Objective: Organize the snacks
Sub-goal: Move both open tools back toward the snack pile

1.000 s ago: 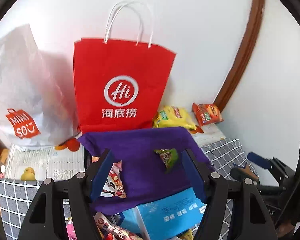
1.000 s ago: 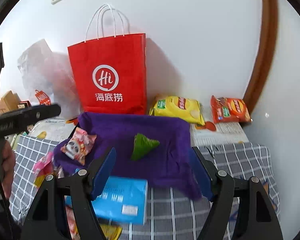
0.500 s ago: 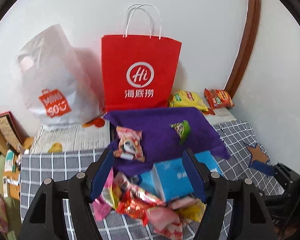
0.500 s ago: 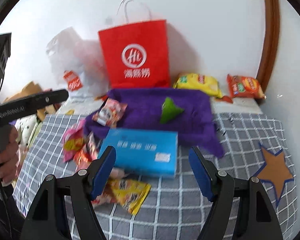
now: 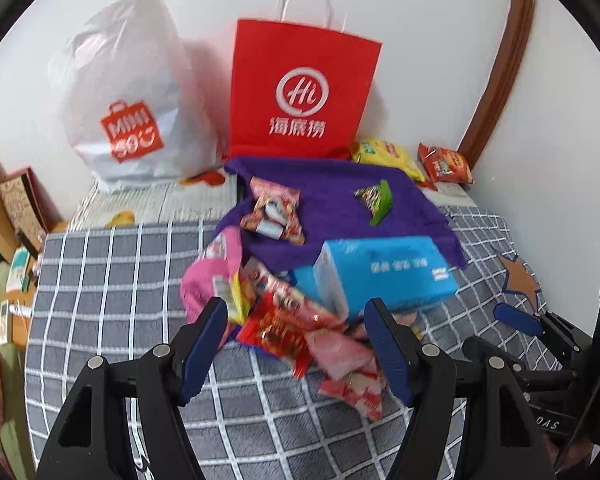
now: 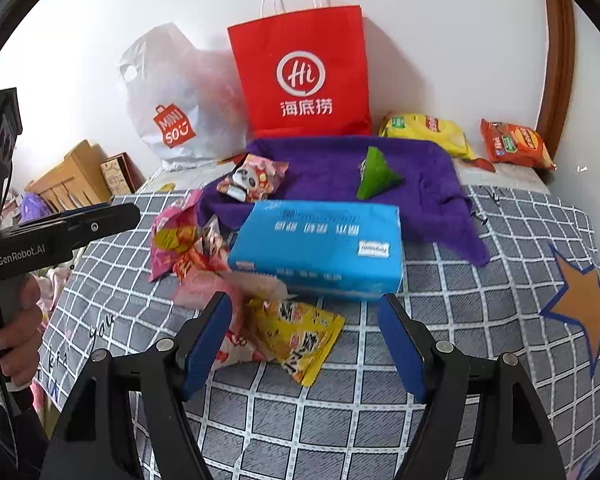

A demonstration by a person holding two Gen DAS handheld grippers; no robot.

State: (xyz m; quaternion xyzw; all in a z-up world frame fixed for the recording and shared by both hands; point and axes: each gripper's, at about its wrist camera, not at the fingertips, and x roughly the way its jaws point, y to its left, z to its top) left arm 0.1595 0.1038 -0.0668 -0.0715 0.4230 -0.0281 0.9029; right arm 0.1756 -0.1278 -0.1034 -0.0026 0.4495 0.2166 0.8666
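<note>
Checked bedcover (image 6: 440, 360) by white wall | both my grippers, left gripper (image 5: 296, 320) and right gripper (image 6: 304, 316), spread, holding nothing | risk: snack pile (image 5: 300, 320) overlaps beside blue box (image 6: 320, 240), so one pinch may drag two packets.

Black angular frames carry blue-padded fingers (image 6: 206, 344) with silver screws (white "GenRobot.AI" lettering on the left gripper (image 6: 56, 236)) — bare skin on the left hand (image 6: 18, 340).

Tissue box (image 6: 320, 248) before cloth (image 6: 420, 176), snack packets (image 6: 204, 256) left, bags (image 6: 304, 76) behind

Spread left tongs (image 5: 296, 344) hover over snack packets (image 5: 300, 320).
</note>
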